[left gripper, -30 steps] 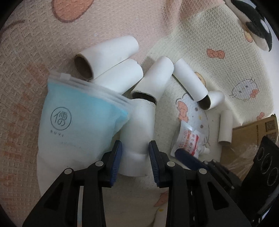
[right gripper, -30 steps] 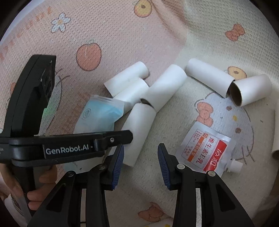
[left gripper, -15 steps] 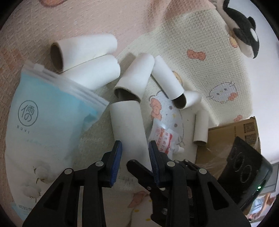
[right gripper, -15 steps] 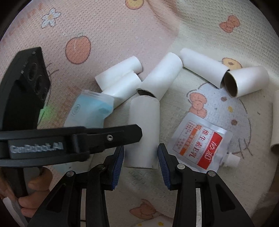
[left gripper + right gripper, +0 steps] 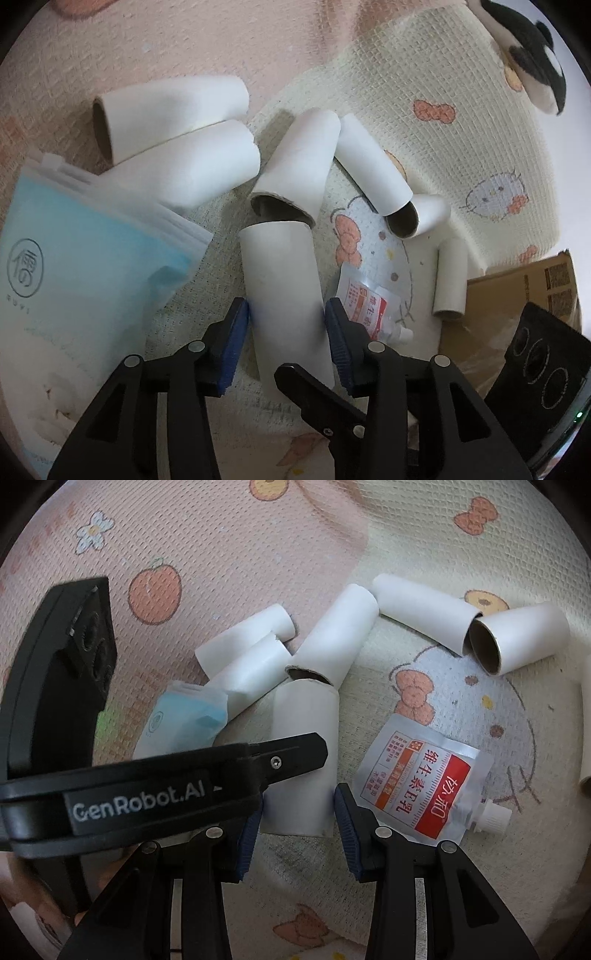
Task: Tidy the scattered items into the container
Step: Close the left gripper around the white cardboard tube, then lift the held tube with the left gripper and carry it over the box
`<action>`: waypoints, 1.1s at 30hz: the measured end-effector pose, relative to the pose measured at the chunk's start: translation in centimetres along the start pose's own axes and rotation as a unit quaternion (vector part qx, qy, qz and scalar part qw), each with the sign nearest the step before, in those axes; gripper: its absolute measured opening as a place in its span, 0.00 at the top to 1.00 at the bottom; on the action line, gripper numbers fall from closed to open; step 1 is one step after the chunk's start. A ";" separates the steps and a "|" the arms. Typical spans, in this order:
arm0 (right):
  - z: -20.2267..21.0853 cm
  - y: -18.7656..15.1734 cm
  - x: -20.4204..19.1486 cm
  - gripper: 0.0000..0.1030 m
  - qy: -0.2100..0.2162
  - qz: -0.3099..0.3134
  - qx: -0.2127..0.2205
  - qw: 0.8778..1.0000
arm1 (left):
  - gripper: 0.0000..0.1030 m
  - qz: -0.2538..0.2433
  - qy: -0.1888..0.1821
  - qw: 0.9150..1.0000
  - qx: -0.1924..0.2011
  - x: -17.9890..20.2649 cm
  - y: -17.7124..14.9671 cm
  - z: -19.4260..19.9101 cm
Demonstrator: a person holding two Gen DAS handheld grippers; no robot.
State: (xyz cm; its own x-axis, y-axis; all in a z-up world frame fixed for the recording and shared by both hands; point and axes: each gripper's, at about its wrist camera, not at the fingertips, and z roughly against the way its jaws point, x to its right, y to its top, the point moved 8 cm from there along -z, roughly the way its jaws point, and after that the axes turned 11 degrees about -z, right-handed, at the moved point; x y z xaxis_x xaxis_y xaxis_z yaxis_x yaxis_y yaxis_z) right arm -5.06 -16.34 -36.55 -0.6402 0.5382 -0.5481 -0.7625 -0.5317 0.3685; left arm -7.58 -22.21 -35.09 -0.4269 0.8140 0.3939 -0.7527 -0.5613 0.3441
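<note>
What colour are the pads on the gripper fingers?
Dark blue pads on black fingers, clearest in the right wrist view.

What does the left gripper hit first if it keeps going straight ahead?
The left gripper already straddles a white cardboard tube, pads on either side of it. Pushed on, it would slide along that tube and probably nudge the next tube, which lies at its far end.

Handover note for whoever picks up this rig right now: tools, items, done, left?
Left tool: open, fingers either side of the nearest paper tube, not clamped.
Right tool: open, straddling the same tube's near end.
Six other tubes, a blue tissue pack and a red-label spout pouch lie on the mat.
Cardboard box sits at far right.
Done: nothing visibly boxed.
Left: everything.
</note>
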 end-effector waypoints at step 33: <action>6.8 1.5 -5.4 0.63 0.034 0.085 0.083 0.992 | 0.56 -0.181 0.149 0.970 0.057 6.8 1.4 9.4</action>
State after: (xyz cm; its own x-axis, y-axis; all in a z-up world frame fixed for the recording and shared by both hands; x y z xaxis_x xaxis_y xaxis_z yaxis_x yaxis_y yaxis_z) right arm -3.39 -15.61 -27.86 -0.7574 0.4018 -0.5147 -0.6525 -0.4936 0.5750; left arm -6.84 -18.86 -23.93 -0.2842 0.9583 -0.0291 -0.8276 -0.2299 0.5121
